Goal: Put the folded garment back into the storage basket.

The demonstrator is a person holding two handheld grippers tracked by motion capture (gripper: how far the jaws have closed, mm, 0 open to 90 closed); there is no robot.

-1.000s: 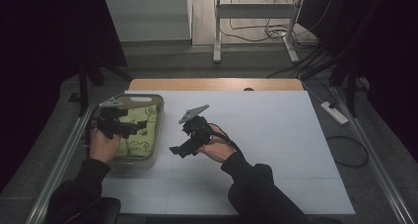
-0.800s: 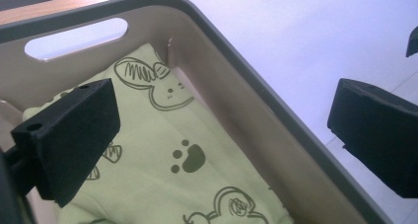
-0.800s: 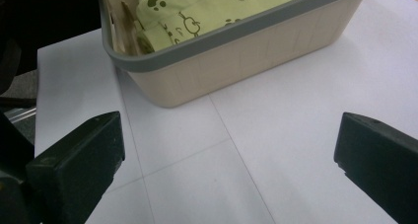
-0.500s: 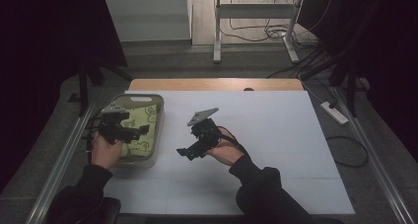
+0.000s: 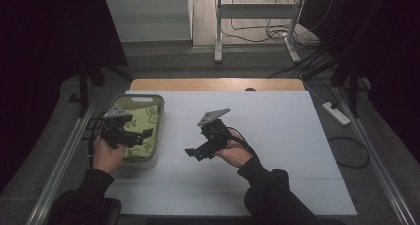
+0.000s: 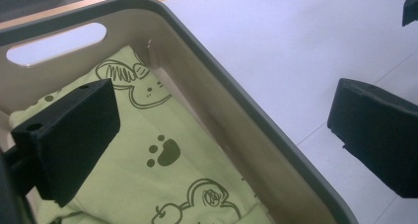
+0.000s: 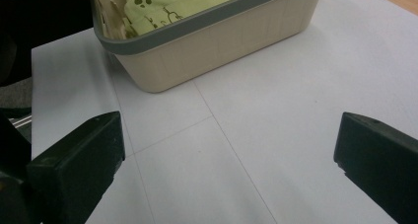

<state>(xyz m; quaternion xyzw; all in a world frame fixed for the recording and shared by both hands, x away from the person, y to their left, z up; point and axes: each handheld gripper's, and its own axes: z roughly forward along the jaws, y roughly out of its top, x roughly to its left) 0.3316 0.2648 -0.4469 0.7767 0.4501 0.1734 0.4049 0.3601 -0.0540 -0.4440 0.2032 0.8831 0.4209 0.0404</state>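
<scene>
The left gripper (image 5: 141, 134) hangs over the beige basket (image 5: 157, 136) at the table's left side, jaws spread wide and holding nothing; in the left gripper view one jaw sits above the green printed cloth (image 6: 162, 160) and the other out past the grey rim (image 6: 276, 130), over the white table (image 6: 296, 46). The cloth lies folded flat in the bottom of the basket, well below the rim; it looks like the thing to be taken out.

The right gripper (image 5: 194, 152) is held just right of the basket above the bare table, jaws also wide and empty; its own view looks across the tabletop at the basket's ribbed side wall (image 7: 212, 46).

The first risk, to my eye, is that straddle; if the left gripper drops as it stands, the outer jaw lands on the rim or shuts on the wall, not on the cloth; it would need to shift inward first. The second is the basket itself; it looks light, and a pull on cloth pressed against the wall could drag or tip it unless the right gripper steadies it. The third is the fold; a shallow pinch may lift only the top layer, so the cloth unfolds or slips back.
</scene>
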